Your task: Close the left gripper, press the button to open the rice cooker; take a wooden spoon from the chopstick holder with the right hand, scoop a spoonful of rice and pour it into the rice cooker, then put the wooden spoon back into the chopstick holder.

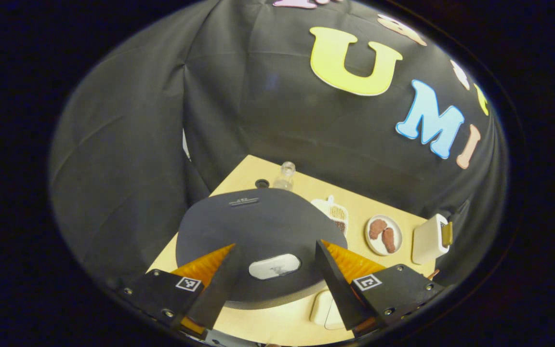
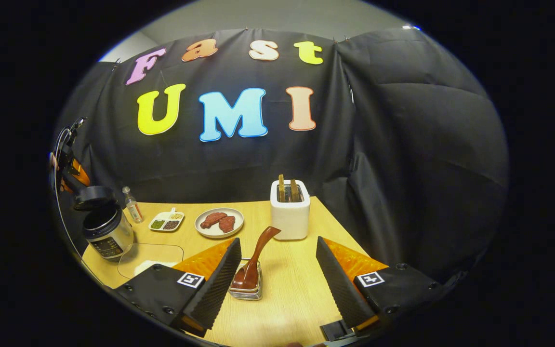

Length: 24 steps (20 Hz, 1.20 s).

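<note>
Black ribbed fingers of the right gripper (image 2: pixel 277 279) stand spread wide above the pale wooden table (image 2: pixel 297 289), and the dark red-brown wooden spoon (image 2: pixel 256 262) leans in its small holder (image 2: pixel 246 289) between them, untouched. Toward the table's left edge sits the round steel rice cooker (image 2: pixel 106 231) with its lid raised. In the left gripper view, the left gripper (image 1: pixel 275 267) is likewise spread, over the cooker's dark lid (image 1: pixel 258 231). A white toaster (image 2: pixel 290 214) stands at the far edge before the black cloth wall (image 2: pixel 403 144).
</note>
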Tool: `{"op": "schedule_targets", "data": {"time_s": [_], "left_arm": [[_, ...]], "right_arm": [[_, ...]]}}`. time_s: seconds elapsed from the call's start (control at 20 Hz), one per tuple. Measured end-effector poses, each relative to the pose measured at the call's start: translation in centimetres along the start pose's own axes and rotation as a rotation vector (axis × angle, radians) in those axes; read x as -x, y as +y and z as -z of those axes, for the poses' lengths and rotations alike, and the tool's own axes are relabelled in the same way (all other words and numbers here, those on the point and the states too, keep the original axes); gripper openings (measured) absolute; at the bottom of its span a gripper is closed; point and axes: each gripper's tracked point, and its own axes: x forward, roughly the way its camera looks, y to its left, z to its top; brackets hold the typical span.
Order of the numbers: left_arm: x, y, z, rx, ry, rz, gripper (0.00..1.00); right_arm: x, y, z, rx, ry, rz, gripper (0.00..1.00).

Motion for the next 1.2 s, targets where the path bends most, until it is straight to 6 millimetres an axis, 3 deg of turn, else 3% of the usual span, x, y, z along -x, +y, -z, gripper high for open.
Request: {"op": "schedule_targets", "data": {"time_s": [0.25,0.3,0.35,0.45,0.55,0.6,0.65,0.9,1.2], "left_arm": [[-1.7,-0.4,3.7,-0.007,0.062,-0.035,0.99],[-2.1,-0.3,4.4,0.002,0.071,-0.041,0.98],[-2.6,-0.3,5.0,0.011,0.079,-0.045,0.98],[-3.2,-0.2,6.3,0.015,0.092,-0.055,0.98],[-3.7,-0.1,7.6,0.002,0.112,-0.068,0.98],[-4.2,0.0,8.2,-0.015,0.125,-0.085,0.98],[-4.1,-0.3,7.8,-0.048,0.108,-0.088,0.98],[-4.5,-0.4,8.7,-0.092,0.165,-0.098,0.98],[-4.7,-0.4,8.6,-0.102,0.187,-0.101,0.99]], "right_arm": [[-0.7,-1.3,0.1,0.025,0.010,-0.035,0.99],[-0.9,-1.7,-0.2,0.030,0.003,-0.036,0.94],[-1.1,-2.0,-0.5,0.033,-0.005,-0.040,0.99],[-1.5,-2.4,-0.8,0.035,-0.009,-0.050,0.94],[-2.1,-2.7,-0.8,0.033,-0.004,-0.064,0.99],[-2.4,-2.7,-0.8,0.035,-0.004,-0.071,0.94],[-2.6,-2.7,-0.8,0.037,-0.002,-0.076,0.99],[-3.5,-2.2,-0.5,0.035,0.010,-0.126,0.99],[-3.1,-1.6,1.5,0.006,0.064,-0.176,0.99]]}}
